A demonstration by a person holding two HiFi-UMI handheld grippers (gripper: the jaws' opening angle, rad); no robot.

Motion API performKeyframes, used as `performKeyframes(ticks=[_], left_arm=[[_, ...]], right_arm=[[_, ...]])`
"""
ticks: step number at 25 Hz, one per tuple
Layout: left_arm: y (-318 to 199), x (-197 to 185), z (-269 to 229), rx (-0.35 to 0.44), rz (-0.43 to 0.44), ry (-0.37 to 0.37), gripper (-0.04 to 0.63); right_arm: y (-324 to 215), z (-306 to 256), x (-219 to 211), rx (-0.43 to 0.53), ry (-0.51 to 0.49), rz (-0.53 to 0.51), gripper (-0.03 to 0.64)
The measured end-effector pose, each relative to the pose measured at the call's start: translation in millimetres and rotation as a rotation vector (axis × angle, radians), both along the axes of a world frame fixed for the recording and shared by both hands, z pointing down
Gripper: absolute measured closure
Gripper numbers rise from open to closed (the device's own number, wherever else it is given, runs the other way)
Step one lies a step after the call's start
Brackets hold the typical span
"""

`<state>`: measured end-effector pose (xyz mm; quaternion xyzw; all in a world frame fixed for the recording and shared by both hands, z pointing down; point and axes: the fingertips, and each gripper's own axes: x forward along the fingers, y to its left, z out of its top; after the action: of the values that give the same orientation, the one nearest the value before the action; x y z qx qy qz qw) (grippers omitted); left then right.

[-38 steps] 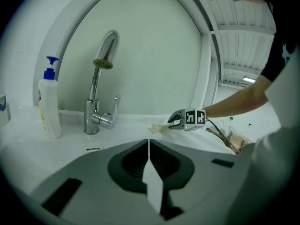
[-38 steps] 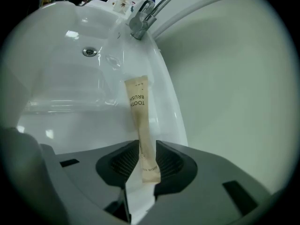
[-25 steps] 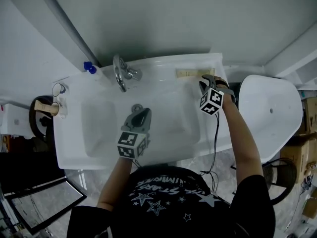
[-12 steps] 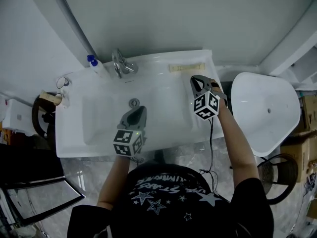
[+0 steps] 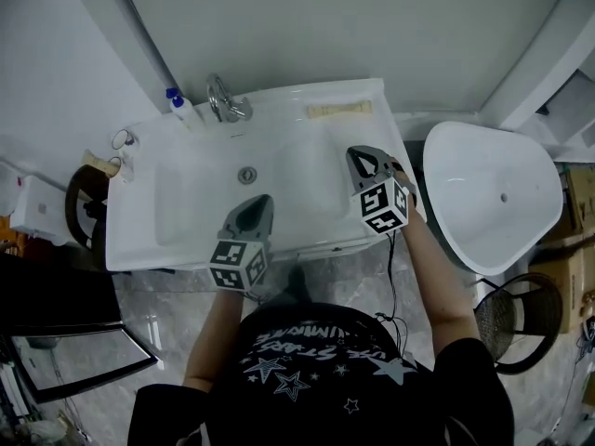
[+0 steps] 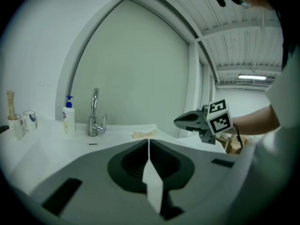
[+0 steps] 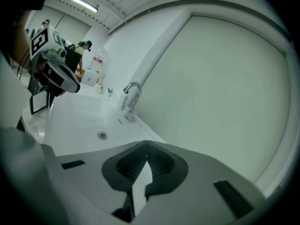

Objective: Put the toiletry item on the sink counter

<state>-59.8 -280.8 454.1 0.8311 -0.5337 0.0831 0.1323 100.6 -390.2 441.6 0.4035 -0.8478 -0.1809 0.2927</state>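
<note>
The glossy white sink counter [image 5: 135,249] has a shallow rectangular basin [image 5: 186,214] sunk into it, with a round metal drain [image 5: 246,175] at its middle. At the far left corner stand two small clear cups [image 5: 121,139]. One holds an upright tan stick [image 6: 10,103]; what it is cannot be told. A white pump bottle [image 5: 181,108] with a blue top stands just left of the curved chrome faucet [image 5: 223,100] on the far rim. To the right of the sink sits a smooth white oval tub [image 5: 493,193] with a small hole in its floor. The toiletry item [image 5: 338,110] is a flat, pale cream, oblong strip lying on the far right of the counter, right of the faucet and apart from both grippers. The left gripper [image 5: 260,201] hangs over the near edge of the basin, its grey jaws pressed together with nothing between them. The right gripper [image 5: 359,154] is over the right side of the basin, near of the item. Its jaws have just been closing and now meet, with nothing between them.
</note>
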Motion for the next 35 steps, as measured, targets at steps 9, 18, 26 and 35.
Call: performKeyframes(ticks=[9,18,26,35], left_arm=[[66,18,-7,0.024,-0.007,-0.004,0.575],[135,32,7,-0.015,-0.015,0.0,0.575],[180,37,7,-0.021,-0.033,-0.014,0.575],[204,24,4,-0.027,-0.085,0.012,0.575]], right_arm=[[81,-12,5,-0.081,-0.289,0.026,0.602],[159,-13,15,-0.089,-0.451,0.029,0.603],[210,2,13,-0.223,-0.681,0.008,0.603],[235,12,-12,-0.297,-0.721,-0.053,0.603]])
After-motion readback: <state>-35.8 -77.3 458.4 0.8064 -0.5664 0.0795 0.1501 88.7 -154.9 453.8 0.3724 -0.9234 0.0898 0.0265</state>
